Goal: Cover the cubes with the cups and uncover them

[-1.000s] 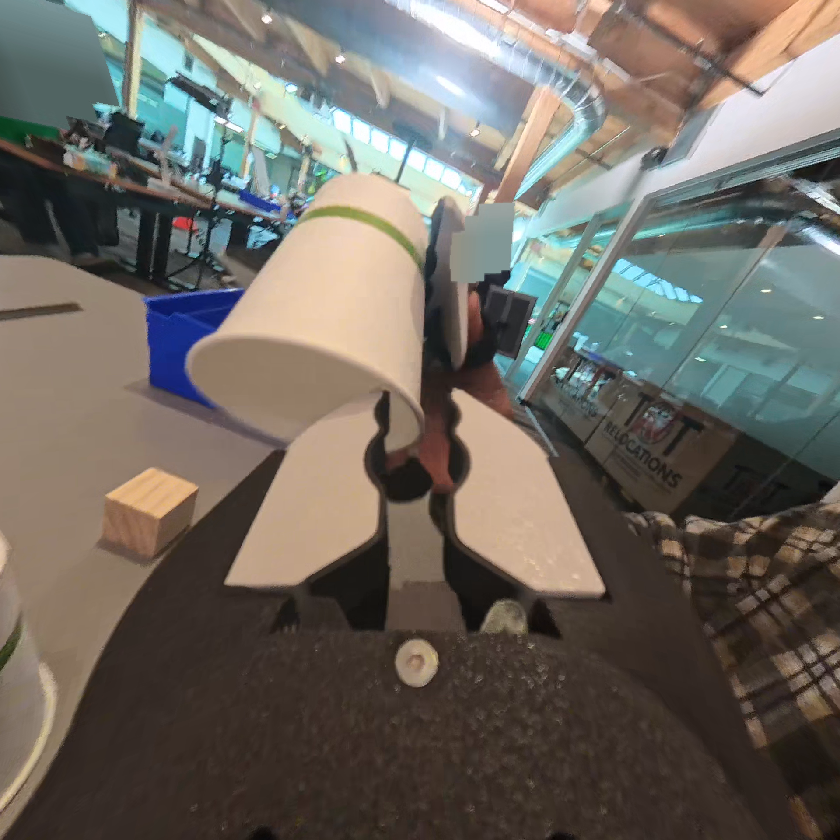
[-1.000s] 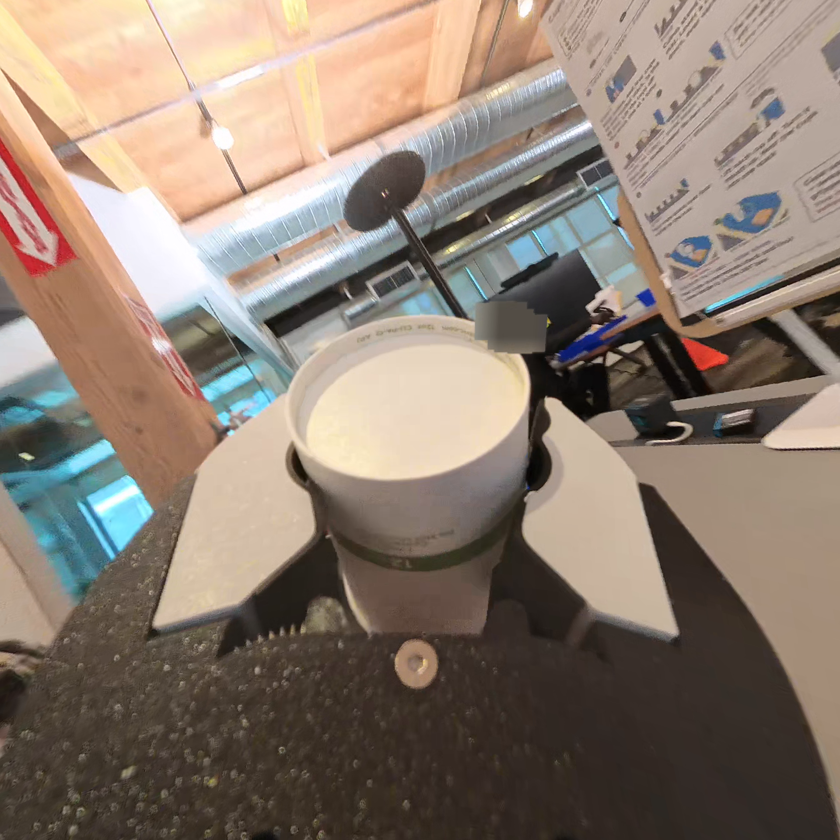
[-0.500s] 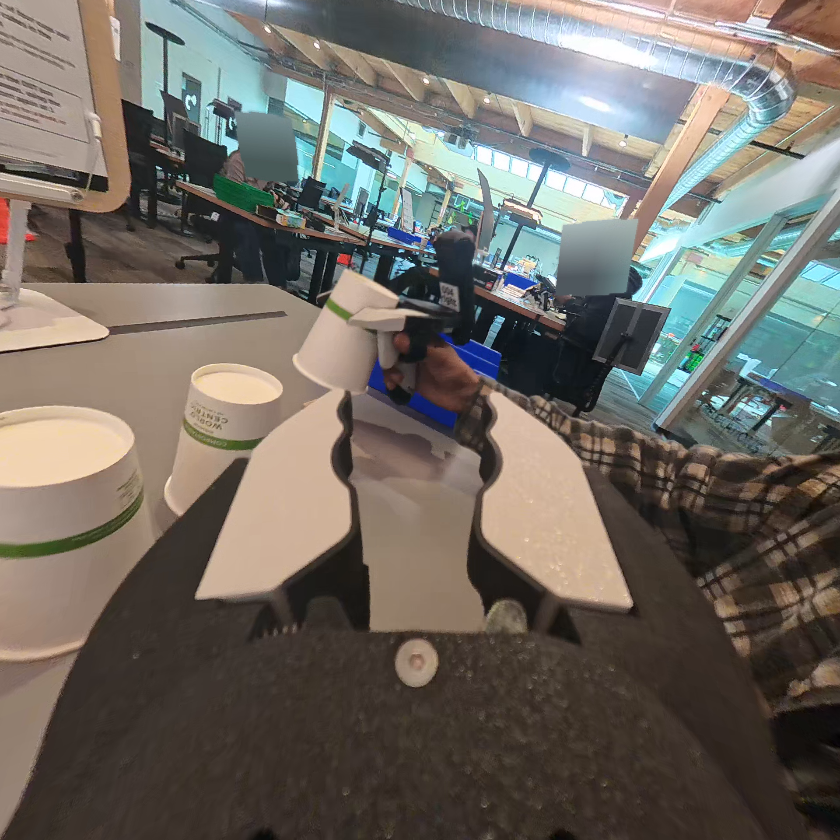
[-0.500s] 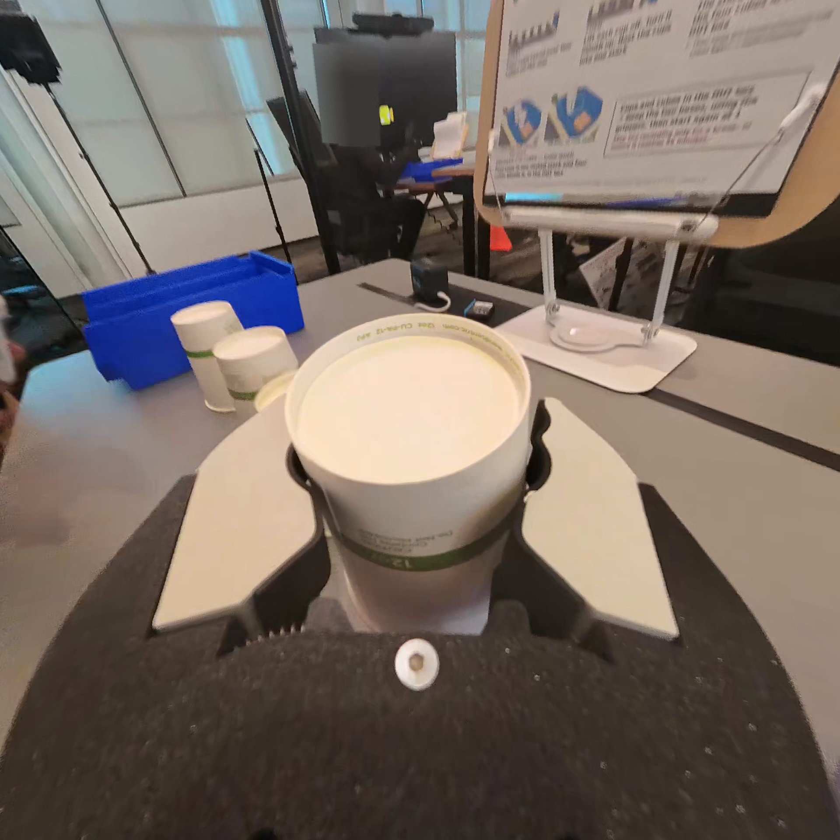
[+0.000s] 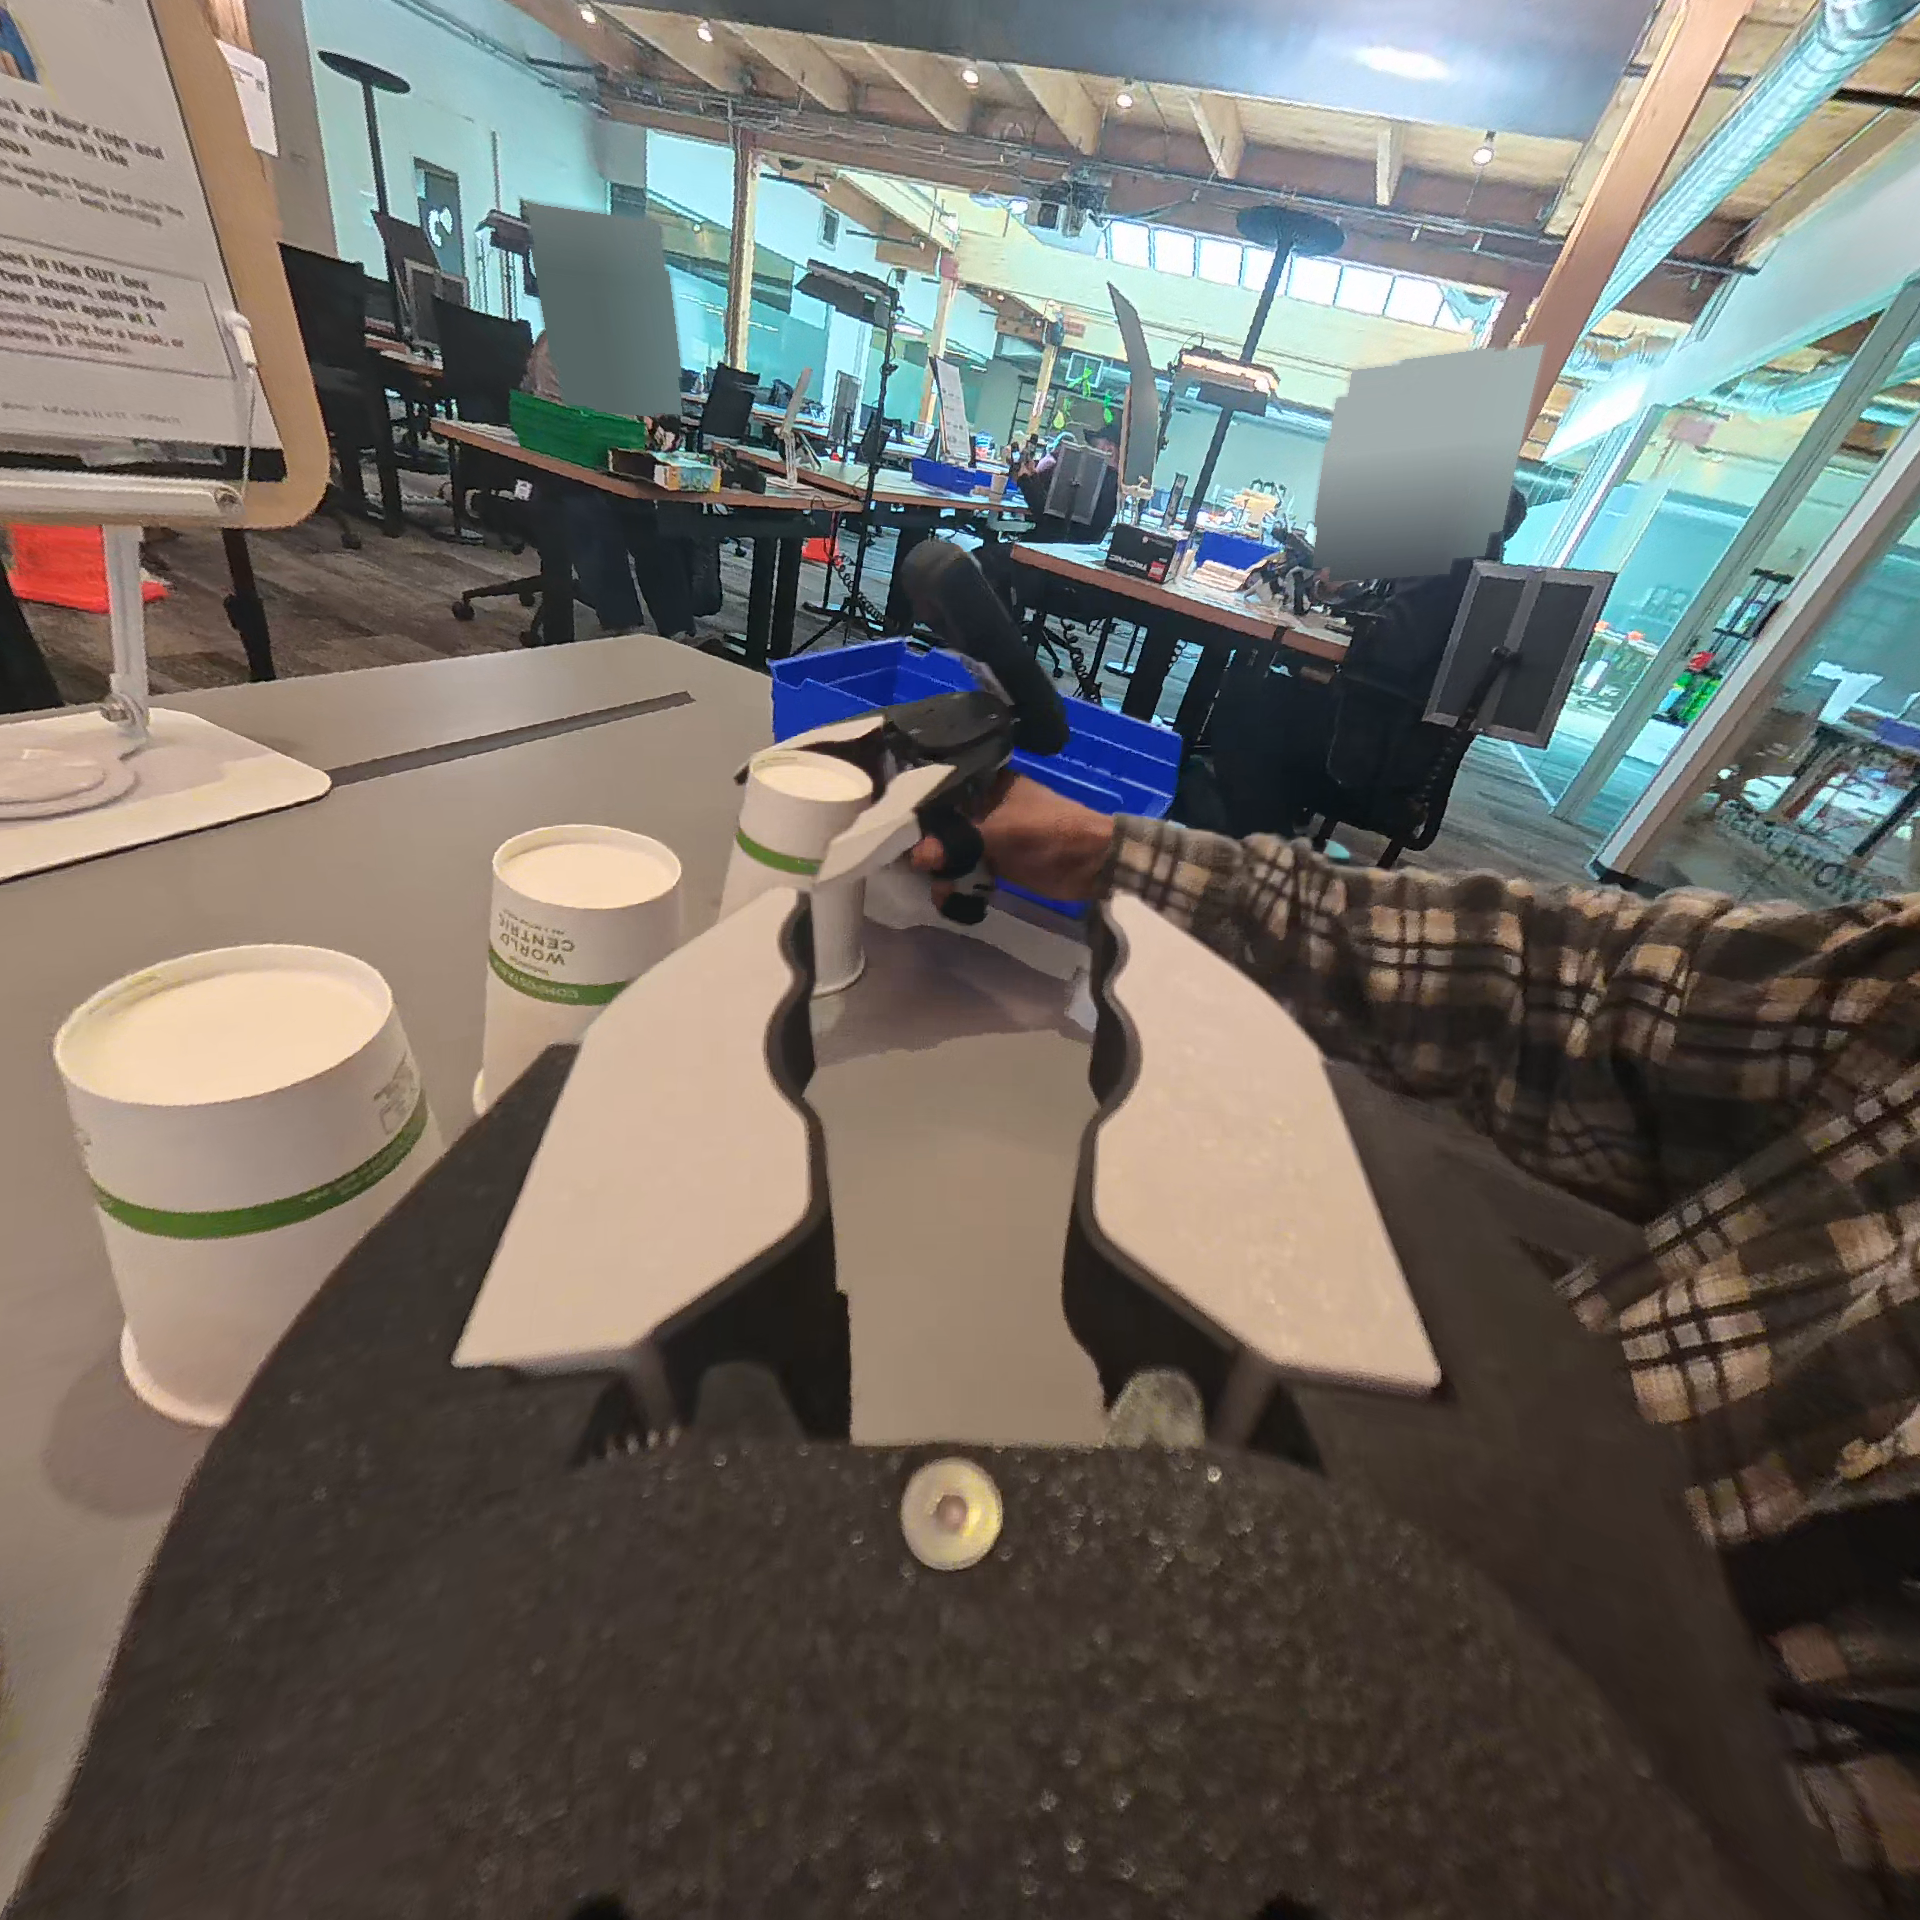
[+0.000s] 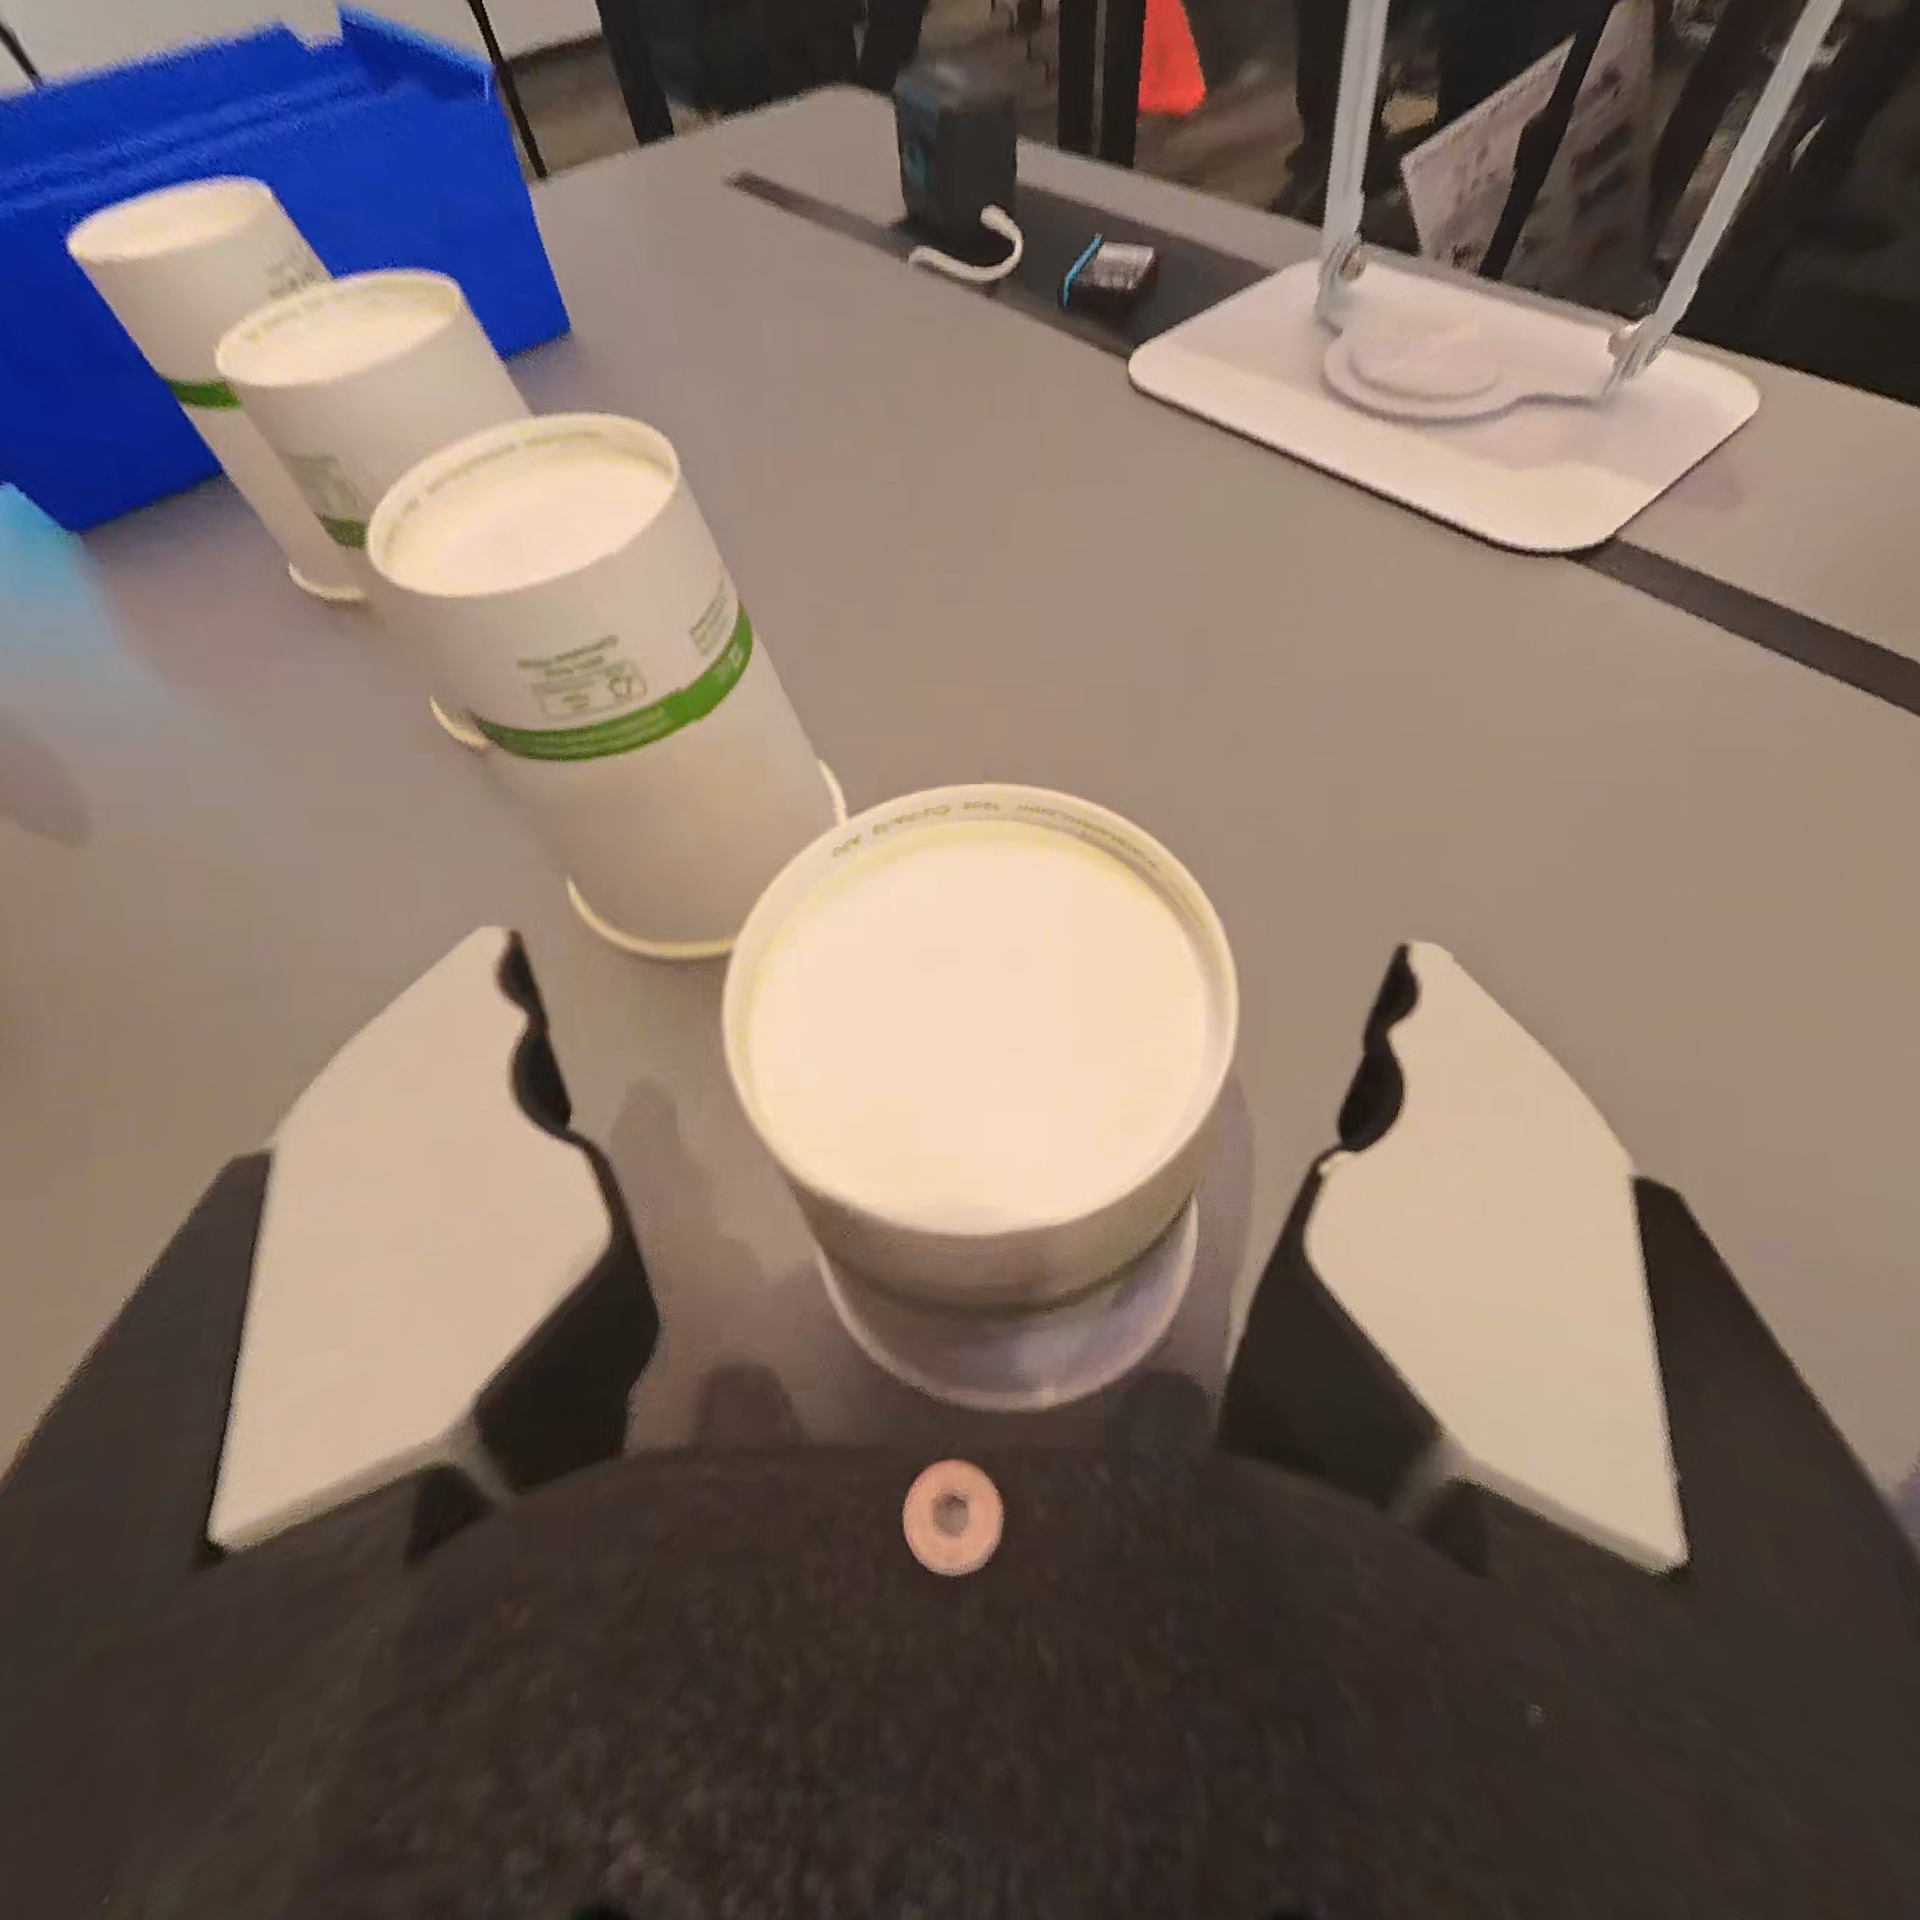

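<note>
Now, from your left: your left hand-held gripper (image 5: 948,1049) hangs open and empty over the grey tabletop (image 5: 395,831). Three inverted white cups stand in a row before the blue bin (image 6: 260,208). Rightmost, the fourth cup (image 6: 977,1039) sits upside down between the spread fingers of your right hand-held gripper (image 6: 951,1049), untouched. No cubes show.
</note>
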Demonstrator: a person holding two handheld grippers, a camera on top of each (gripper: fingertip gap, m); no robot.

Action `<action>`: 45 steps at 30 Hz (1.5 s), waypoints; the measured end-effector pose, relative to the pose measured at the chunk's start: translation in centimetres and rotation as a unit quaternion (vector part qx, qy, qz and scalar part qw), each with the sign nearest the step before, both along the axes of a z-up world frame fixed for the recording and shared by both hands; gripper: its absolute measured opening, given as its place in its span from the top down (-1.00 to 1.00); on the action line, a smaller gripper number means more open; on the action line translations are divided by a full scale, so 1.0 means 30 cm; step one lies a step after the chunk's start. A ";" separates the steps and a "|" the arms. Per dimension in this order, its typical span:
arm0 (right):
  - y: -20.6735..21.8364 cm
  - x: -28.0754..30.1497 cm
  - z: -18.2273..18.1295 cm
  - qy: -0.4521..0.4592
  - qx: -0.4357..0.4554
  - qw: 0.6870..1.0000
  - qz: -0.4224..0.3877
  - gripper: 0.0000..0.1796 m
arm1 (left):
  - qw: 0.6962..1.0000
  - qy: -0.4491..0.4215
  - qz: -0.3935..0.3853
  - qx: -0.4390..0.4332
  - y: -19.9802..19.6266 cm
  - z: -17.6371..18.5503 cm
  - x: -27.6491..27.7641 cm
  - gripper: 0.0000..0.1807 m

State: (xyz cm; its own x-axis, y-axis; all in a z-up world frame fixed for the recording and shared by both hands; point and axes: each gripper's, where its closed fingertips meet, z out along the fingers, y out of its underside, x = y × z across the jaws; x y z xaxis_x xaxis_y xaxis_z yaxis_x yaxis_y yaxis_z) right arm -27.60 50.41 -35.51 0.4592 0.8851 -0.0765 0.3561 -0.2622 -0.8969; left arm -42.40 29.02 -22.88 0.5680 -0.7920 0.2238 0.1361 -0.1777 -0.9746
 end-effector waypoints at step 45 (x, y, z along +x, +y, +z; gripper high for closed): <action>-0.045 0.136 -0.067 -0.598 -0.094 0.741 0.290 0.00 | 0.995 0.095 -0.005 -0.007 0.006 -0.094 -0.043 0.35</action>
